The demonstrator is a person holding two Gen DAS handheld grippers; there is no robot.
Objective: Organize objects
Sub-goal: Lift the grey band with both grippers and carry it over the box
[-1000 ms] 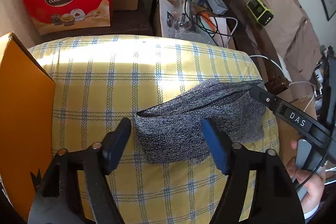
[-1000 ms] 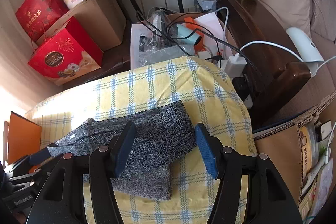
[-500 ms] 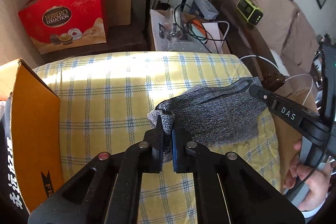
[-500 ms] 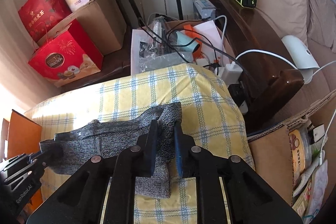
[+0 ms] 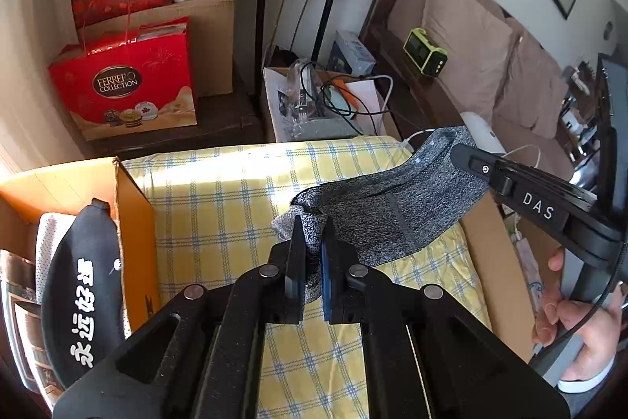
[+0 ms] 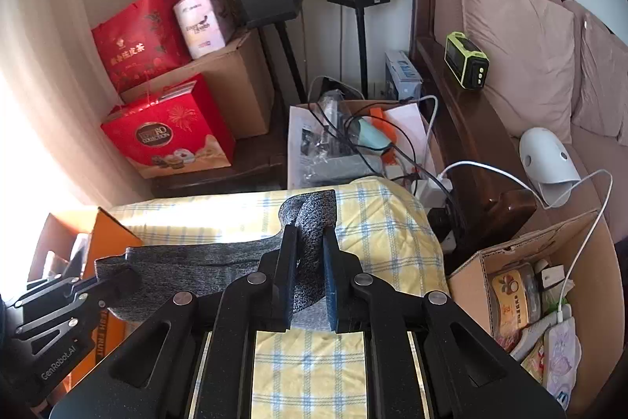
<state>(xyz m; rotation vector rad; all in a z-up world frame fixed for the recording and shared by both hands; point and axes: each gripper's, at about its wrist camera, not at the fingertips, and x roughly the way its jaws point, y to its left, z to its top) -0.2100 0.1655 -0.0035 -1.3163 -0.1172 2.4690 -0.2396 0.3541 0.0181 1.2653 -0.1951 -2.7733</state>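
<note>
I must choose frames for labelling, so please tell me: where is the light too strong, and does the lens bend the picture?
Left wrist view: sunlight washes out the far strip of the yellow checked cloth; the grey garment stays readable. Right wrist view: the lower left edge by the curtain is blown white. Both views: fisheye curving, dark corners, no evident motion blur.

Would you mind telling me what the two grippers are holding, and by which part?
Both hold the speckled grey knitted garment. The left gripper pinches one bunched end; the right gripper pinches the opposite end, the cloth hanging between them above the yellow checked tablecloth.
</note>
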